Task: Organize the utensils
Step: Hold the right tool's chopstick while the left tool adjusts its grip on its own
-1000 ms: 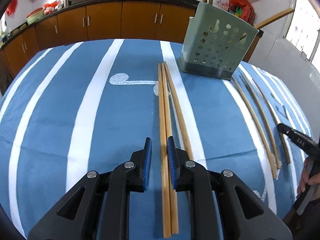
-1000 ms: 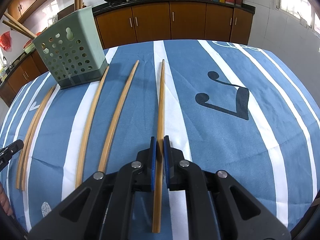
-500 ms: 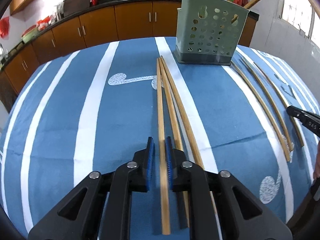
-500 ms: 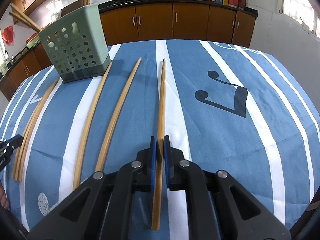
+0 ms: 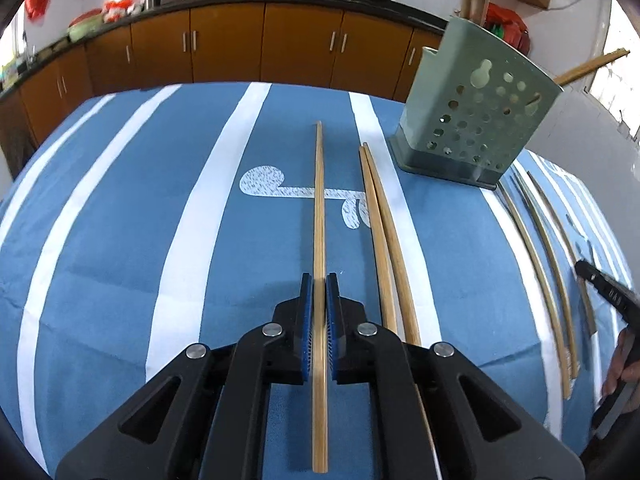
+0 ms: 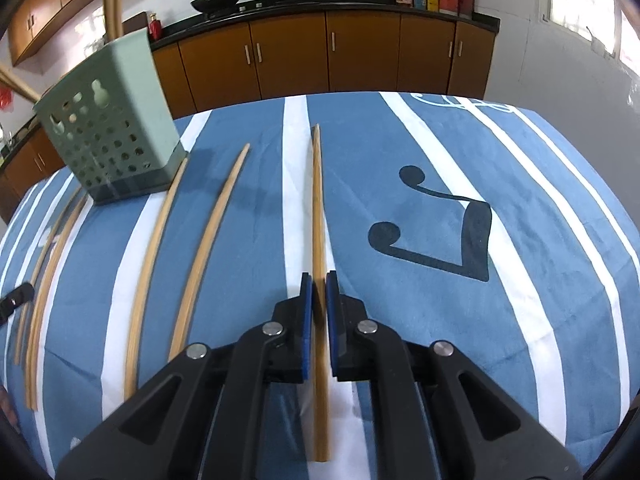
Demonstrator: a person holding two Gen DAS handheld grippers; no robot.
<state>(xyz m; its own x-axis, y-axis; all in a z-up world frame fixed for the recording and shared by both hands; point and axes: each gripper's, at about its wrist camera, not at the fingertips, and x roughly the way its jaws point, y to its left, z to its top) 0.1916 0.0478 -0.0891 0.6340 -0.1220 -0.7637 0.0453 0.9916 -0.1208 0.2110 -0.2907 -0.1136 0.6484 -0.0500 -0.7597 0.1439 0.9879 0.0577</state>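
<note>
Striped tablecloth point(image 5: 120, 240); green holder point(image 5: 476, 120) beyond loose chopsticks point(image 5: 384, 240).

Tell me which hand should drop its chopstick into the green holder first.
Probably the left: its tool grips a chopstick, and the green holder stands nearer ahead than in the right view, though both are loaded.
</note>
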